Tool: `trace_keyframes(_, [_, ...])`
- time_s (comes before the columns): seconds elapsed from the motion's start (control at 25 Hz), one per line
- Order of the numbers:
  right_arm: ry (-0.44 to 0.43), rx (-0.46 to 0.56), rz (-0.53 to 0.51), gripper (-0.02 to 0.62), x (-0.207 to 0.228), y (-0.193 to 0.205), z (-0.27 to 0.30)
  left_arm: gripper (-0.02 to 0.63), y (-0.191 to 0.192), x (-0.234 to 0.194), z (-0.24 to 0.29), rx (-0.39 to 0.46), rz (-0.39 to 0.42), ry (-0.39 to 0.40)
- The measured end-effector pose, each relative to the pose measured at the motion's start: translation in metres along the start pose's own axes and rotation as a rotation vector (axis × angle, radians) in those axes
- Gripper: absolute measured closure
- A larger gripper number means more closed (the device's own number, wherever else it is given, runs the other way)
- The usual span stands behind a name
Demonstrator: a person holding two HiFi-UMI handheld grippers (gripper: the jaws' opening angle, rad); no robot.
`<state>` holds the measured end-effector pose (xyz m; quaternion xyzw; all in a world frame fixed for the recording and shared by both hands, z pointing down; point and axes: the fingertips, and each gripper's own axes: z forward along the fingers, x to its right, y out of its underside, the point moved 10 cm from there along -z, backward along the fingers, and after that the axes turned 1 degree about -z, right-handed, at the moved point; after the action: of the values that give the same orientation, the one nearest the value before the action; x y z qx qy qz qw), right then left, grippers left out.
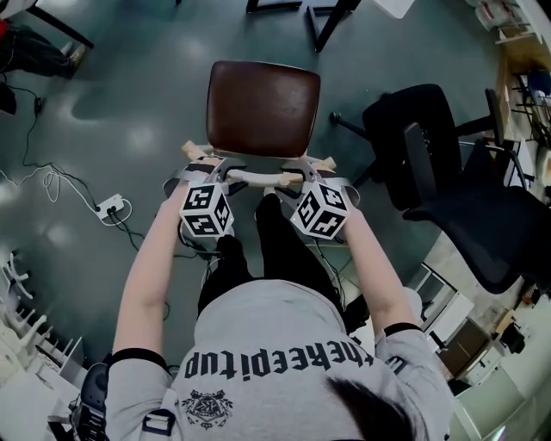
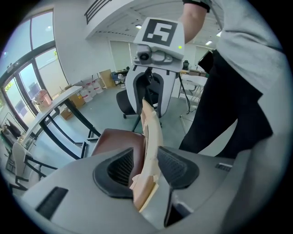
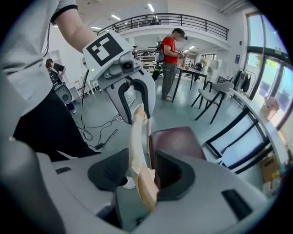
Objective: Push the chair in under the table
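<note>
A chair with a brown seat [image 1: 263, 108] stands on the floor facing the black legs of a table [image 1: 327, 17] at the top of the head view. Its pale wooden back rail [image 1: 258, 177] runs across just in front of me. My left gripper [image 1: 207, 170] straddles the rail's left end and my right gripper [image 1: 312, 172] its right end. In the left gripper view the rail [image 2: 149, 137] stands between the spread pads [image 2: 121, 167] with a gap showing. In the right gripper view the rail [image 3: 137, 151] likewise passes between open pads [image 3: 167, 171].
A black office chair [image 1: 465, 189] stands close on the right. A white power strip [image 1: 112, 207] with cables lies on the floor at left. A white rack [image 1: 26, 344] is at lower left. A person in a red shirt [image 3: 170, 59] stands far off.
</note>
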<state>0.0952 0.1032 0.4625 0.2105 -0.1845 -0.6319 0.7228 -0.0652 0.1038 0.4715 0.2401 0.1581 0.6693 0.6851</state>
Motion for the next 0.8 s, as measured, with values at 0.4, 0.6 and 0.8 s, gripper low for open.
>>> trace_keyframes(0.4, [-0.001,-0.038,-0.004,0.408,-0.008,0.009,0.016,0.430,0.013,0.013,0.009,-0.056,0.049,0.008])
trace_keyframes(0.6, [0.009,-0.050,-0.009,0.408,-0.008,0.011,0.021,0.430,0.013,0.015,0.016,-0.047,0.026,0.001])
trace_keyframes(0.8, [0.026,-0.068,-0.027,0.407,-0.012,0.017,0.025,0.431,0.011,0.016,0.021,-0.039,0.024,-0.026])
